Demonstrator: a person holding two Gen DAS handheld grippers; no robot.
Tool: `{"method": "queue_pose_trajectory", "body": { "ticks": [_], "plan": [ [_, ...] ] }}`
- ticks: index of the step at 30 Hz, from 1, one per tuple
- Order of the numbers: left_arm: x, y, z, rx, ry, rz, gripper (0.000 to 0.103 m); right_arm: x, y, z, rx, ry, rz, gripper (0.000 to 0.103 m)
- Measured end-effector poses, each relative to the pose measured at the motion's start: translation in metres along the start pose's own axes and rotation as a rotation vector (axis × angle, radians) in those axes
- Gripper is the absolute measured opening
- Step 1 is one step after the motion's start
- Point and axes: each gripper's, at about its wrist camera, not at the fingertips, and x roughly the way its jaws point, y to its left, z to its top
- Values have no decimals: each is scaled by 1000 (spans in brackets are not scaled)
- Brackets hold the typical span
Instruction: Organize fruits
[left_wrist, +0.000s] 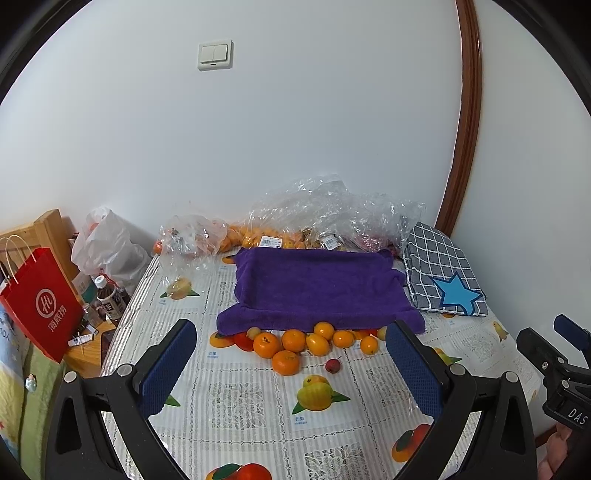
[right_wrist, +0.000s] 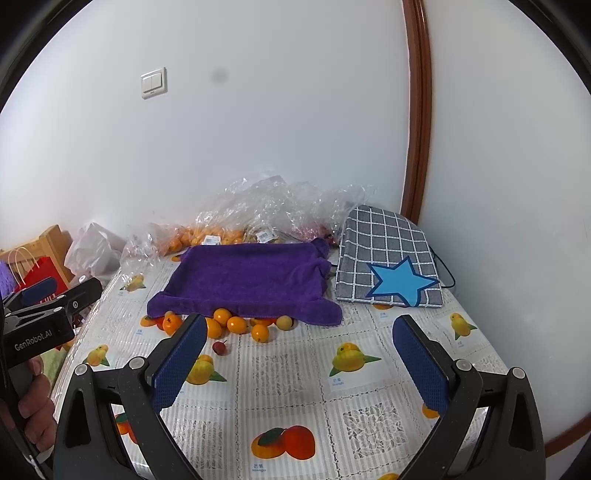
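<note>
Several loose oranges (left_wrist: 288, 345) lie on the table at the near edge of a purple towel (left_wrist: 317, 291), with a small red fruit (left_wrist: 332, 365) in front of them. They also show in the right wrist view (right_wrist: 236, 325), with the red fruit (right_wrist: 219, 348) and the towel (right_wrist: 251, 280). My left gripper (left_wrist: 291, 369) is open and empty, hovering short of the oranges. My right gripper (right_wrist: 299, 362) is open and empty, to the right of the fruit.
Clear plastic bags of oranges (left_wrist: 295, 225) lie against the wall behind the towel. A checked cloth with a blue star (left_wrist: 443, 277) lies at the right. A red paper bag (left_wrist: 40, 302), bottles (left_wrist: 107, 299) and a white bag stand left of the table. The tablecloth (left_wrist: 258, 406) has printed fruit.
</note>
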Motion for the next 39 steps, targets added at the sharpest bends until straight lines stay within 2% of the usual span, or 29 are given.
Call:
{"method": "queue_pose_trajectory", "body": {
  "ticks": [16,23,28,31,34,39],
  "plan": [
    [4,1,-3,2,4,6,103,5,1,-1,-8,22,-10,100],
    [19,5,1,11,20,13,103,17,1,-1,11,39,-31,100],
    [38,15,-3,6,33,38,103,32,-2,-3,7,42,-13,101],
    [57,24,-10,0,50,47,103,49,-2,-9,-17,38,-32,101],
    [80,35,-21,-8,76,61,102,79,-4,-18,-21,73,-15,100],
    [122,52,-42,9,146,60,97,146,-6,-41,-1,202,30,80]
  ]
}}
